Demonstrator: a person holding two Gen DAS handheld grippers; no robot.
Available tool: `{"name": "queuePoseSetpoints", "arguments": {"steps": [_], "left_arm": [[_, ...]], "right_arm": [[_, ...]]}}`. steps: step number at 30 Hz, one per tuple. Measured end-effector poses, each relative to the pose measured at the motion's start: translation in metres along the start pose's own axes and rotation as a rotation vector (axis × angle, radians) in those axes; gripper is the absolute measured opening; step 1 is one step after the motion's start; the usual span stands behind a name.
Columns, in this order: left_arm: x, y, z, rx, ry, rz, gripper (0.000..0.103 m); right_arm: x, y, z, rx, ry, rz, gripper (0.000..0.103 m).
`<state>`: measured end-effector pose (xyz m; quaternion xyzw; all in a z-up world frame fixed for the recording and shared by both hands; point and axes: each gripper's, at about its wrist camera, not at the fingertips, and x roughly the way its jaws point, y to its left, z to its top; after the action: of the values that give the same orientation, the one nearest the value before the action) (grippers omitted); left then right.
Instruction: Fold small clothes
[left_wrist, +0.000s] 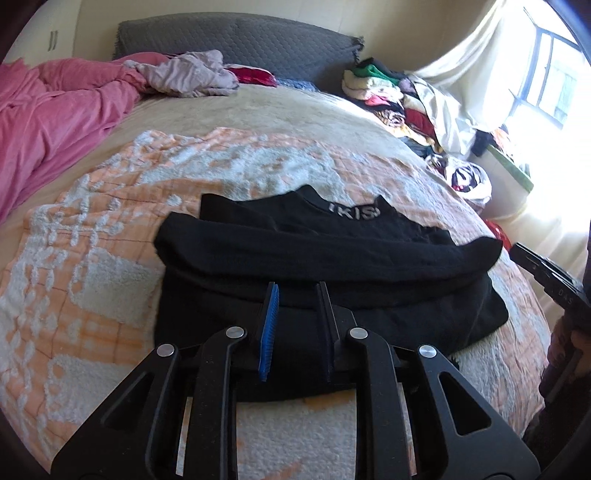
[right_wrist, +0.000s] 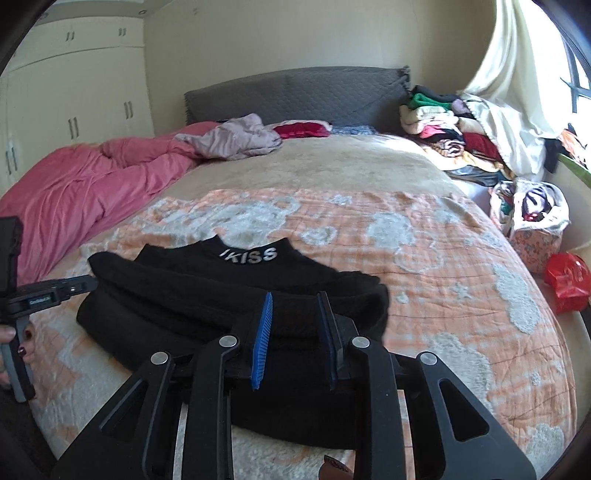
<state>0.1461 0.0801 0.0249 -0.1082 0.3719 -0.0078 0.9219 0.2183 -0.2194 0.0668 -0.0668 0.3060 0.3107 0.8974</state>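
A black garment (left_wrist: 325, 254) is laid on the orange-and-white blanket (left_wrist: 92, 258) near the front of the bed (left_wrist: 280, 107), partly folded, with a rolled fold across its middle and a neckband lettered in white at the far edge. In the left wrist view the left gripper (left_wrist: 297, 295) is seen over the near part of the garment, its jaws set narrowly apart with nothing pinched between them; one finger carries a blue pad (left_wrist: 269, 328). In the right wrist view the right gripper (right_wrist: 295, 306) is placed likewise over the garment's near right part, its jaws a little apart and nothing gripped; whether the tips touch the cloth cannot be told. The left gripper's body is seen at the left edge of the right view, held by a hand (right_wrist: 14, 343) with dark-painted nails. Beyond the garment, a pink duvet (right_wrist: 81, 188) is bunched along the bed's left side, with a pale crumpled cloth (right_wrist: 240, 142) and a red item (right_wrist: 301, 129) near the grey headboard (right_wrist: 295, 92). A heap of mixed clothes (right_wrist: 450, 136) is piled at the bed's far right corner, below a cream curtain (right_wrist: 509, 74). A red bag (right_wrist: 567, 277) is seen beside the bed on the right, and white cupboards (right_wrist: 74, 85) stand at the left wall.
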Motion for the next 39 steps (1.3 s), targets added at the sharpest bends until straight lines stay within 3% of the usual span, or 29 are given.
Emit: {"name": "queuePoseSetpoints", "arguments": {"steps": [6, 13, 26, 31, 34, 39], "left_arm": [[0.027, -0.029, -0.015, 0.103, 0.098, -0.002, 0.013], [0.047, -0.029, -0.019, 0.139, 0.148, 0.012, 0.013], [0.066, -0.025, 0.012, 0.155, 0.158, 0.059, 0.013], [0.036, -0.041, 0.011, 0.173, 0.114, -0.033, 0.021], [0.031, -0.059, 0.005, 0.204, 0.148, -0.126, 0.022], [0.056, -0.079, 0.008, 0.253, 0.191, -0.102, 0.022]], "right_arm": [[0.036, 0.031, -0.021, -0.089, 0.163, 0.069, 0.023], [0.076, 0.026, -0.030, -0.076, 0.299, 0.024, 0.021], [0.104, 0.005, -0.010, -0.070, 0.239, -0.006, 0.022], [0.113, -0.006, 0.007, -0.053, 0.204, -0.009, 0.022], [0.119, -0.013, 0.017, -0.021, 0.186, -0.003, 0.022], [0.116, -0.024, 0.029, 0.016, 0.123, -0.032, 0.022]]}}
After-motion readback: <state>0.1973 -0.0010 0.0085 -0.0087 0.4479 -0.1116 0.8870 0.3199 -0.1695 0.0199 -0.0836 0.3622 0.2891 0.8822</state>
